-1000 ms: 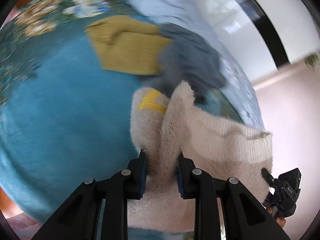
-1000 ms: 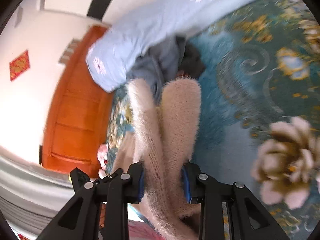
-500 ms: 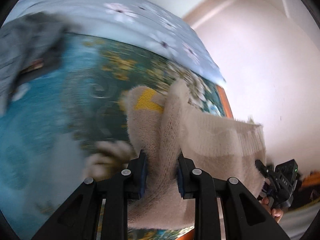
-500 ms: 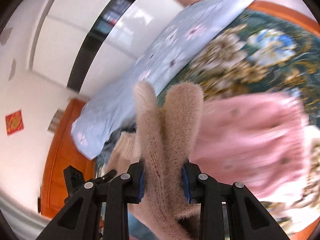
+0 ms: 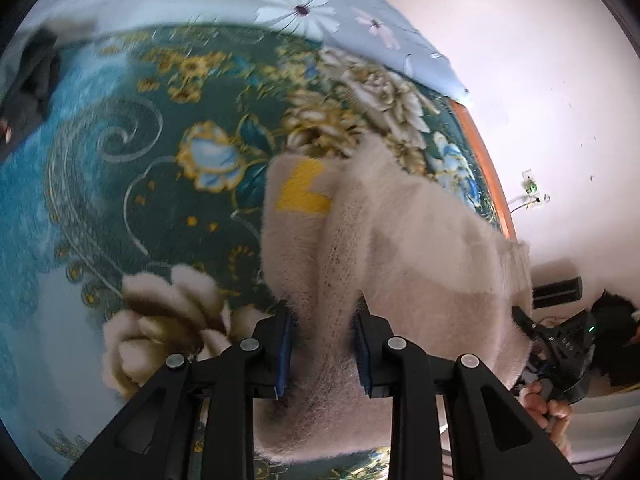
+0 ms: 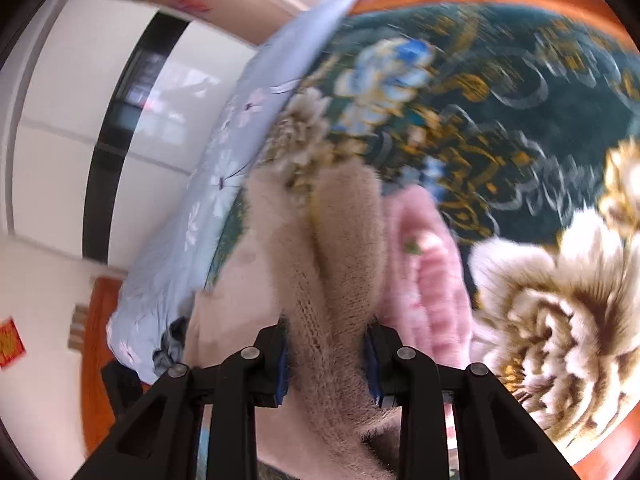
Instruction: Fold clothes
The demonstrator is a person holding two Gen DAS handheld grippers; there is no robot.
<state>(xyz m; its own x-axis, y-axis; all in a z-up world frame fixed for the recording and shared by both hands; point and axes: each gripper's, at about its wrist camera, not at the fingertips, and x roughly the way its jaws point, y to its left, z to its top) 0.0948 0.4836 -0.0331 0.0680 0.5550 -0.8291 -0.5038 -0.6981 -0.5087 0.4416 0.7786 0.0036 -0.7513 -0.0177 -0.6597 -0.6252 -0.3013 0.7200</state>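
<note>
The fluffy beige sweater (image 5: 400, 264) hangs bunched above the floral teal blanket (image 5: 132, 168), a yellow patch showing on its far fold. The left gripper (image 5: 322, 350) and the right gripper (image 6: 326, 360) each have jaws pinched tight on a thick fold of it. A pink garment (image 6: 428, 280) lies just right of the sweater, a pale blue floral quilt (image 5: 288, 4) along the far edge.

Honestly nothing readable here. The small red square paper decoration (image 6: 10, 347) on the cream wall carries gold marks, way too blurred to make out. The yellow patch (image 5: 302, 192) on the fuzzy beige knitted sweater (image 5: 400, 256) is just a shape, no letters.
</note>
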